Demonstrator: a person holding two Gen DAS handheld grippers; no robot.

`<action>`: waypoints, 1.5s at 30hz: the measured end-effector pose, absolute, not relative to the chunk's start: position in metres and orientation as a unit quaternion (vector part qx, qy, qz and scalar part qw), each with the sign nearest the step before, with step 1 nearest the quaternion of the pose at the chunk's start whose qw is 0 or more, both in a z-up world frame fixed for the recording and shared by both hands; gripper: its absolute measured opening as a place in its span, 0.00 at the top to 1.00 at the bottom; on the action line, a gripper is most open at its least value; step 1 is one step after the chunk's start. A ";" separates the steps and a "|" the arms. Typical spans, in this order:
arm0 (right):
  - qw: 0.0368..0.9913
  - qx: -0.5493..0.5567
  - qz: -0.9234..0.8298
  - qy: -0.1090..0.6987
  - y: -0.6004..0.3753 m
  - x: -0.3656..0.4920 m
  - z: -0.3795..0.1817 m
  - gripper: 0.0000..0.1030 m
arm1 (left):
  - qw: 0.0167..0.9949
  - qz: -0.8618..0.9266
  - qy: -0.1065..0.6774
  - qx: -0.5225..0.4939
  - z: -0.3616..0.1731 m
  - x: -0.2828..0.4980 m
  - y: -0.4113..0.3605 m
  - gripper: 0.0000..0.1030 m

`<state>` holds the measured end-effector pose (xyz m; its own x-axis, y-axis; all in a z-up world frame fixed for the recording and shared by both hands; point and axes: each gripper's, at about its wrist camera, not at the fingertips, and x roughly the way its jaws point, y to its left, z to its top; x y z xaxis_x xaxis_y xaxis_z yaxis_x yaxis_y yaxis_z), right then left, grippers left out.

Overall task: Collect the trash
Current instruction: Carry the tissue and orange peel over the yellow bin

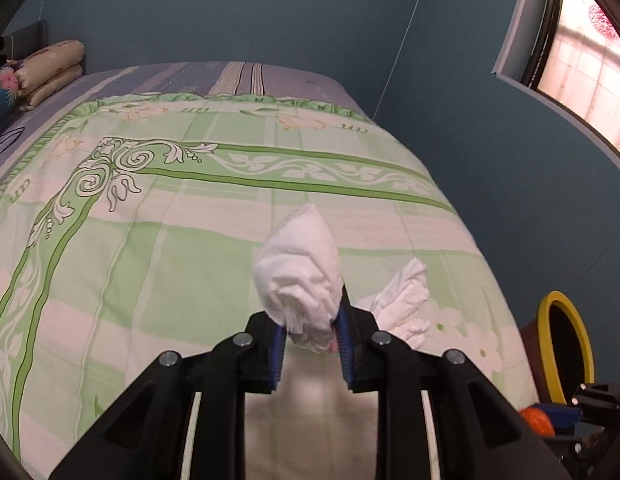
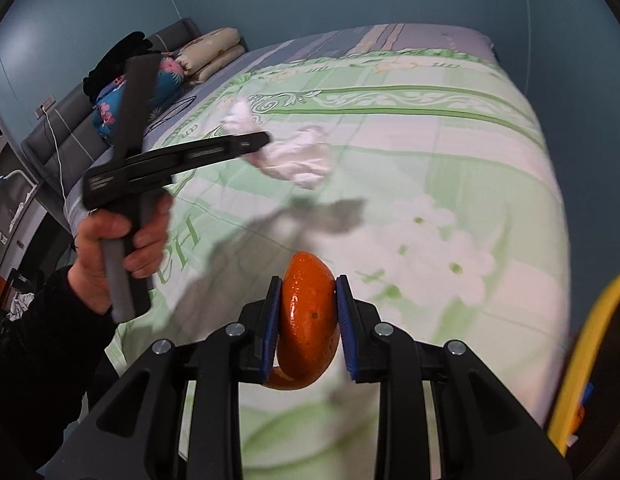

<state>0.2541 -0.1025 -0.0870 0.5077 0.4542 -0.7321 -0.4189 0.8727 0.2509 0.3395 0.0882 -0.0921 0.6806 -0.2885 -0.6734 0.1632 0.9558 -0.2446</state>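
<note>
Left wrist shows left gripper [image 1: 311, 326] pinching tissue [image 1: 300, 276]; right wrist shows right gripper [image 2: 308, 320] clamping seemingly orange peel [image 2: 308, 320].

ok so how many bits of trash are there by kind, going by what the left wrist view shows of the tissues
white tissue wads: 2
orange peel: 1
total: 3

Bedroom: quilted bed [image 1: 190, 240], pillows [image 1: 50, 68].
</note>
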 end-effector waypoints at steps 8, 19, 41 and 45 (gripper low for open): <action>0.877 0.053 0.236 0.416 -0.147 0.218 -0.070 0.76 | 0.930 -0.117 0.338 -0.088 -0.059 0.267 0.072 0.80; 0.907 0.083 0.203 0.359 -0.212 0.173 -0.029 0.76 | 0.946 -0.132 0.292 -0.040 0.005 0.182 0.014 0.80; 0.950 0.138 0.117 0.254 -0.336 0.135 0.015 0.75 | 0.951 -0.220 0.216 0.023 0.067 0.113 -0.101 0.80; 0.953 0.151 0.097 0.245 -0.358 0.136 0.013 0.75 | 0.948 -0.240 0.207 0.033 0.070 0.110 -0.121 0.80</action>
<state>0.1359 -0.3578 0.0129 0.8607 0.2595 -0.4379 -0.1118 0.9357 0.3346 0.1099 -0.1208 0.0704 0.7996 -0.4405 -0.4081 0.4681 0.8829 -0.0360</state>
